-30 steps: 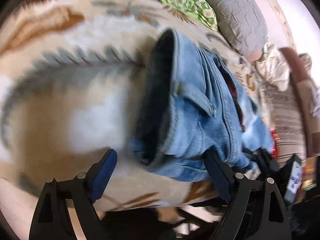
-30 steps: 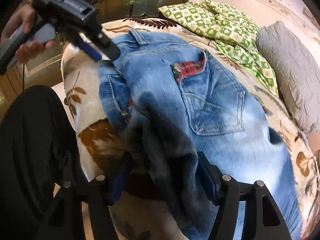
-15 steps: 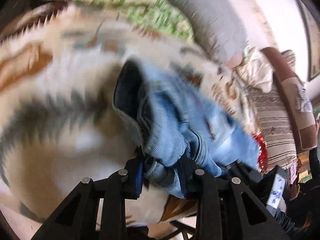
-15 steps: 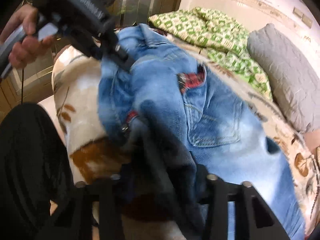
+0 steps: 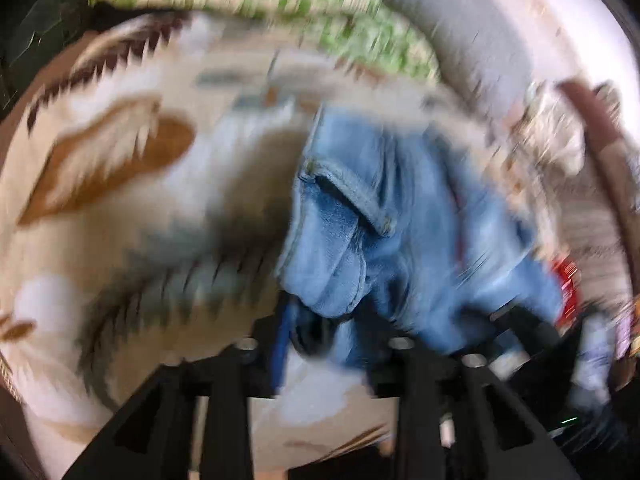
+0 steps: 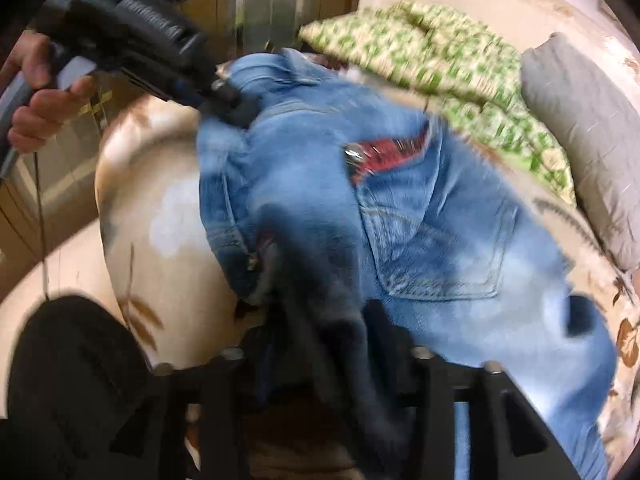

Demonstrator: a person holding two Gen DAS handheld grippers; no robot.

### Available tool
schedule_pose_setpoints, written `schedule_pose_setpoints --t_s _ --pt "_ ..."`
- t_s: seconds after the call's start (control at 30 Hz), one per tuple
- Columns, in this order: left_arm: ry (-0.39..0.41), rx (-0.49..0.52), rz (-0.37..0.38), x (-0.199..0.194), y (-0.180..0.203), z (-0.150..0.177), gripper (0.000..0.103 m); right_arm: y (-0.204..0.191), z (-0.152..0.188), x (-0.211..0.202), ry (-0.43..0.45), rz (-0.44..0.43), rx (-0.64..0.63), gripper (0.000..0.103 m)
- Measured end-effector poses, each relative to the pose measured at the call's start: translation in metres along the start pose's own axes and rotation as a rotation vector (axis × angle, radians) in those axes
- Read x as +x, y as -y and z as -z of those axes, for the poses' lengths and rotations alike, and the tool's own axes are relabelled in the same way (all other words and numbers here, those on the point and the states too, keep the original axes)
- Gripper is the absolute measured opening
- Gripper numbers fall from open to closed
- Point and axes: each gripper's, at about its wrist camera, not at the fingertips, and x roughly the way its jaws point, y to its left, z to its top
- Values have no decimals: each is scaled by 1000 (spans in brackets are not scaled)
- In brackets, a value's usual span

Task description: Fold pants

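On the bed (image 5: 132, 216), over its patterned blanket, we find the jeans (image 6: 400, 216) bunched at the waist end and partly raised, back pocket up, with a red plaid lining showing at the pocket mouth. Our left tool (image 5: 328, 332) is clenched on a fold of waistband denim; in the right wrist view the same tool (image 6: 232, 100) bites the far corner of the waistband, the hand (image 6: 36, 92) behind it. Our right tool (image 6: 324, 344) is closed on a dark bunch of cloth at the near side of the waist (whether inner lining or shadowed denim, we cannot tell through the blur). Both views are smeared by motion. A green-patterned quilt (image 6: 436, 72) and a grey pillow (image 6: 584, 136) lie beyond, well apart from the work. We judge the step in hand to be the lift of the waist end by both corners, early in the fold. Next move, as we read it: draw the two grips apart to tension the waistband, then lay it flat and square, one leg over the other, before any crosswise fold. Legs run out of view to the right.
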Motion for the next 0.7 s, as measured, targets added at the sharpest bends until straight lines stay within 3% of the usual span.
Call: schedule_pose_setpoints --t_s 0.03,0.07,0.2,0.27,0.33,0.57,0.7 --pt "-15 -10 -36 4 -3 6 58 -1 5 -3 14 12 -7 72" --pt "-3 -13 -67 3 -5 9 62 -2 8 -9 18 13 -7 76" --pt "141 20 -120 -34 11 10 79 18 33 -53 54 -12 82 77" --pt "216 120 -135 -57 43 10 82 36 49 -80 86 14 145 78" --pt "241 245 -96 -66 85 12 87 63 73 -110 116 57 247 79" --pt "162 656 49 -24 247 20 89 159 167 -184 115 225 587 80" --pt "111 783 69 15 318 15 89 184 225 -214 79 302 729 80"
